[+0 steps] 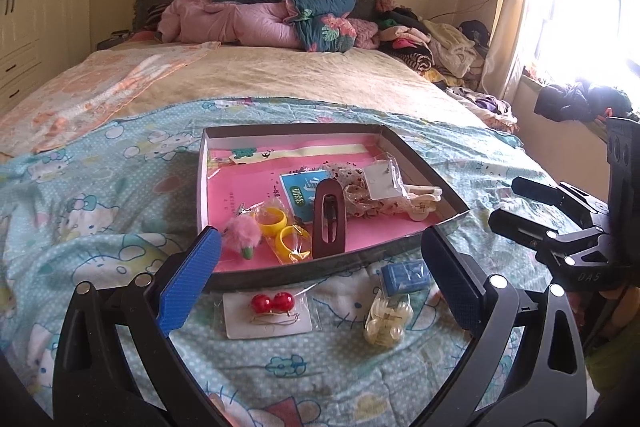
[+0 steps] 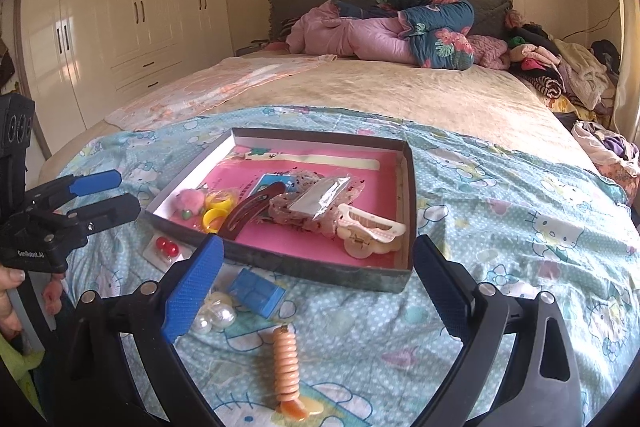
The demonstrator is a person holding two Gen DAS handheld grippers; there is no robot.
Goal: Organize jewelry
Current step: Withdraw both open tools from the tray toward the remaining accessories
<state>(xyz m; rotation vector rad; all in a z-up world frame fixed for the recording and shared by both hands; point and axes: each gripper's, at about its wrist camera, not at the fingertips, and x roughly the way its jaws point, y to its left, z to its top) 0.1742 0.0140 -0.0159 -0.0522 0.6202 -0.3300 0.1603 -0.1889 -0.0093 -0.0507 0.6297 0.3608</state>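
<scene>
I hold my left gripper (image 1: pixel 320 279) wide apart and empty, low over the bed's cartoon-cat sheet (image 1: pixel 100 227), just before the shallow box (image 1: pixel 424 155). Between its fingers lie the red bead earrings (image 1: pixel 272 303) on a card and a bag of pearl beads (image 1: pixel 388 319). My right gripper (image 2: pixel 320 291) is also spread and holds nothing. Under it lies an orange spiral hair tie (image 2: pixel 286 367). The brown hair clip (image 1: pixel 329 217) and yellow rings (image 1: pixel 276 223) sit inside the box.

A pink floor is seen in the grey tray (image 1: pixel 424 163). Yellow rings (image 1: pixel 276 223), a brown hair clip (image 1: pixel 329 223) and red beads (image 1: pixel 272 302) are seen on the blue cat-patterned blanket (image 1: pixel 100 227).
</scene>
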